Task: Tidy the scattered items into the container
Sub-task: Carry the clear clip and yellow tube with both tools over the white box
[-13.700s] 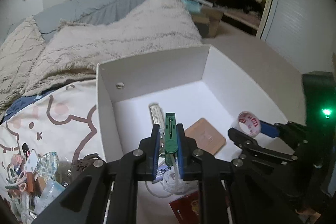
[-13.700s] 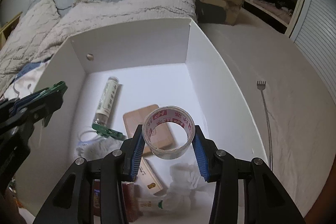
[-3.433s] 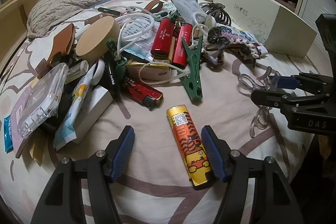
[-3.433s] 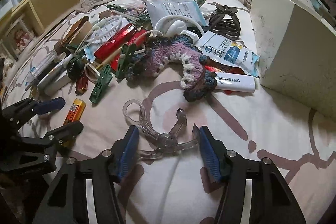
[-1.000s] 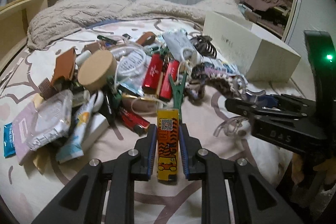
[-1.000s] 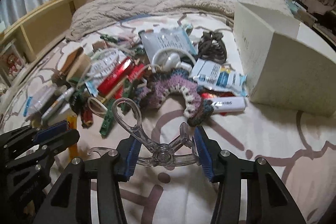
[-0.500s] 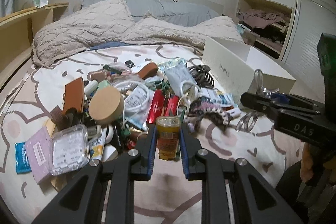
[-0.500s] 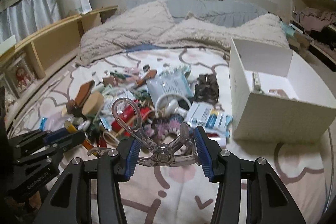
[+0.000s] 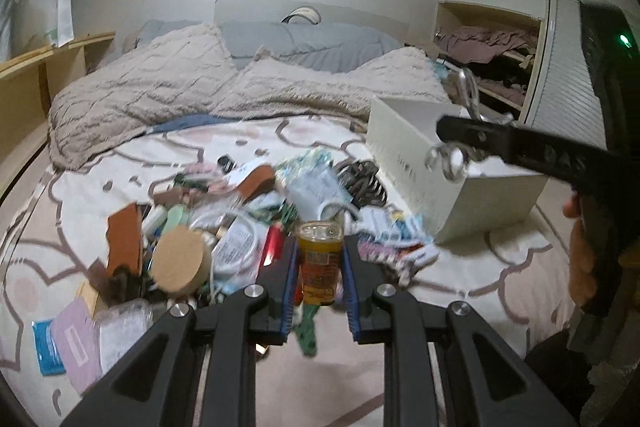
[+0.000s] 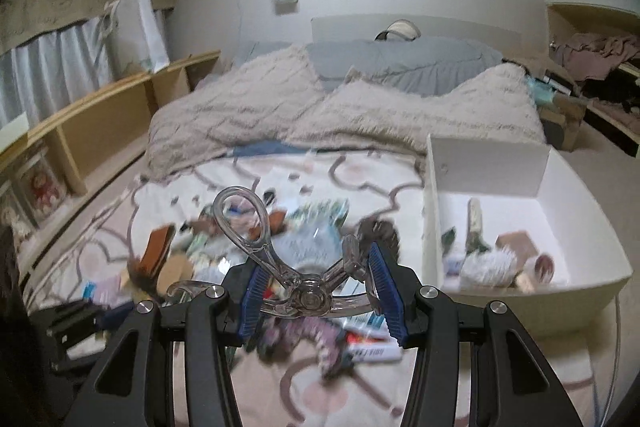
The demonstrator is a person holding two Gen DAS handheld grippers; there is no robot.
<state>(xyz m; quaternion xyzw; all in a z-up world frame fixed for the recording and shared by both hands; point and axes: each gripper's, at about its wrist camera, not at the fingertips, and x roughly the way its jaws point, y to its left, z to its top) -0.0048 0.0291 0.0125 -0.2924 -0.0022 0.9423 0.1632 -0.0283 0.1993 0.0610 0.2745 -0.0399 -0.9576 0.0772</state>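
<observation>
On the bed (image 9: 100,183), the white box (image 10: 434,227) is the landmark; everything else is placed from it.

Far to its left, the scattered heap (image 9: 224,227) lies on the patterned sheet: a brown leather piece (image 9: 125,239), a round cork-coloured lid (image 9: 182,263), a coil of white cord (image 9: 240,247), red tubes (image 9: 274,243) and crumpled packets (image 9: 320,183), blurred in both views.

Nearer the box, though apart from it and raised above the heap, the left tongs (image 9: 319,281) are clenched on a yellow-orange lighter (image 9: 319,263), which stands upright between the blue pads.

Closer still, the right tongs (image 10: 316,289) grip a clear plastic scissor-shaped clip (image 10: 280,267) by its pivot; one looped handle rises to the upper left, the other arms stick out sideways past the pads. In the left wrist view these tongs (image 9: 452,147) hang in front of the box's near wall, with the person's hand (image 9: 582,259) at the right edge.

Inside the box lie a slim bottle (image 10: 474,217), a tan block (image 10: 516,243), a roll of tape (image 10: 542,267) and some white stuff. Behind the box the beige blanket (image 10: 280,111) lies bunched.
</observation>
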